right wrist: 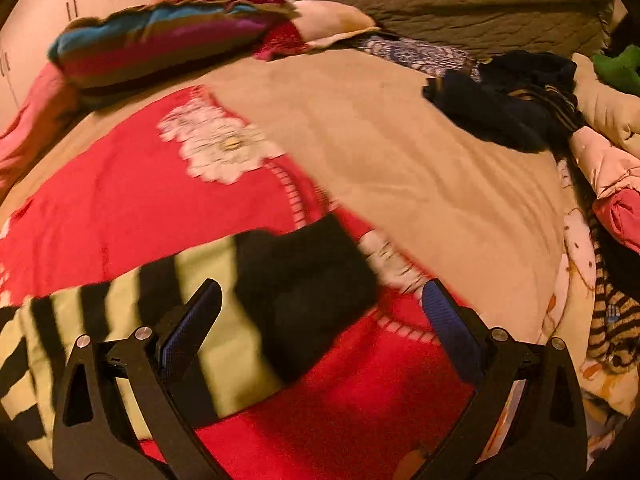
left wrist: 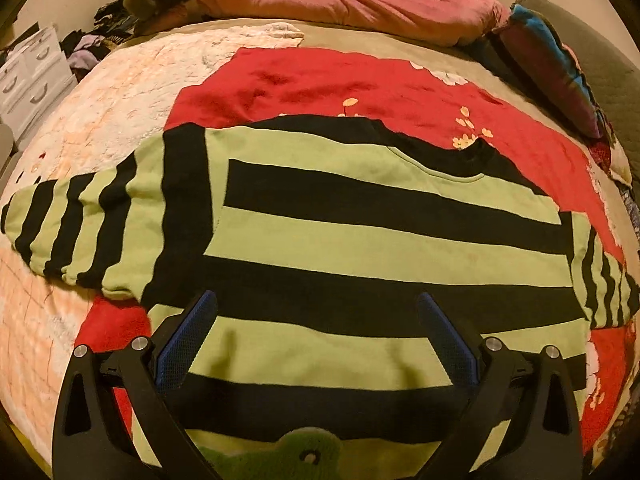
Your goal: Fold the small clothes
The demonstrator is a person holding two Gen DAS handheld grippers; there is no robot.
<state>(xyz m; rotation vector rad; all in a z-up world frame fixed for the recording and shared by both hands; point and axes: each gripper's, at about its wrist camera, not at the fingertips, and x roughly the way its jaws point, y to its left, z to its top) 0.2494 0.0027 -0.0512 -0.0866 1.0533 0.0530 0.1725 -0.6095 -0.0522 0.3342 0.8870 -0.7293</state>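
Two wide-open, empty tongs, left (left wrist: 316, 320) and right (right wrist: 322, 308), hover over flat green-and-black striped sweater (left wrist: 360, 248).

one striped sweater (left wrist: 360, 232), two pillows (left wrist: 344, 4) (left wrist: 548, 76).

The left wrist camera is looking forward between its wide-spread fingers, sitting low and close over the hem of the striped sweater (left wrist: 320, 220), facing up the bed toward the pink pillow (left wrist: 344, 0) at the far end. The right wrist camera is hanging just as near above the bed but pointing further right, taking in one blurred sleeve of that sweater and a dark clothes pile (right wrist: 508, 100). Both views are sharing the sweater, the red blanket (left wrist: 320, 84) and the striped cushion (right wrist: 160, 44).
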